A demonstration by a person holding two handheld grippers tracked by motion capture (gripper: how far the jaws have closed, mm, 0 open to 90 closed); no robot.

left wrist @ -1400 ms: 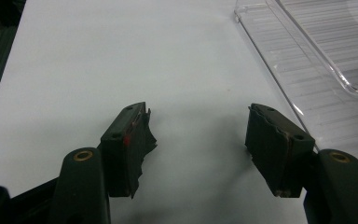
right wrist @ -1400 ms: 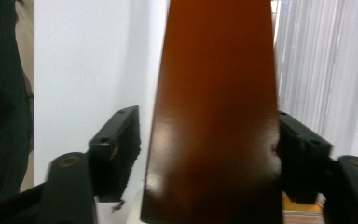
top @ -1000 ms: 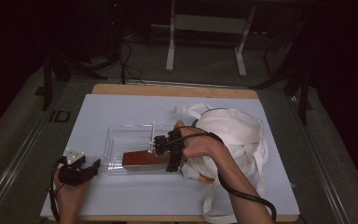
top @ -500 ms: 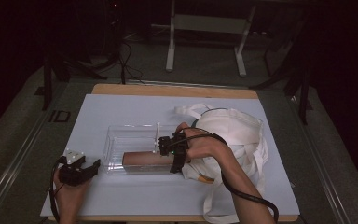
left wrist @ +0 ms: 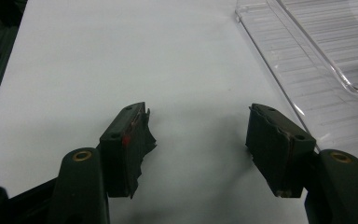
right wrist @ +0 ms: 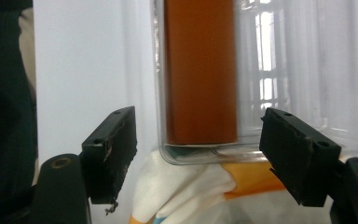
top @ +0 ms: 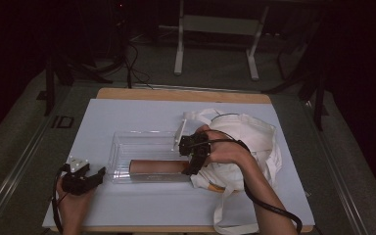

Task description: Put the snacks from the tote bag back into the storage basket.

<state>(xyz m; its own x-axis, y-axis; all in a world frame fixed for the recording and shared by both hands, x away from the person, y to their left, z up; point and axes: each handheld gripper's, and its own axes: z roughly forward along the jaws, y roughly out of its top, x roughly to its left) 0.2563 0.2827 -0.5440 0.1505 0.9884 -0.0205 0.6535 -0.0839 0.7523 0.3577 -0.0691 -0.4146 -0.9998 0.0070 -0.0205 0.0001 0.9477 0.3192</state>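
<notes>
I looked at the high view and compared it with the two pictures before. One second earlier my right gripper was over the right end of the brown box. Now the hand was drawn back a little toward the white cloth bag, and the box lay alone inside the clear plastic tray, along its near wall, flat and pointing left to right.

In the right gripper view the box stood behind the tray wall, and nothing was between the two black jaws. The jaws had just been closing a little, but they closed on air; the gap was moderately wide and the pads touched nothing. Under them I saw the cloth of the bag and something orange inside it, which I could not identify.

My left gripper rested on the white table cover, near the left end of the tray and apart from it. In the left gripper view its jaws stood wide with only the bare cover between them, and the tray corner was at the right side.

My judgement: the box was released in the tray, so this placing looked finished. The right hand was near the bag, so perhaps the next item would come from there.
</notes>
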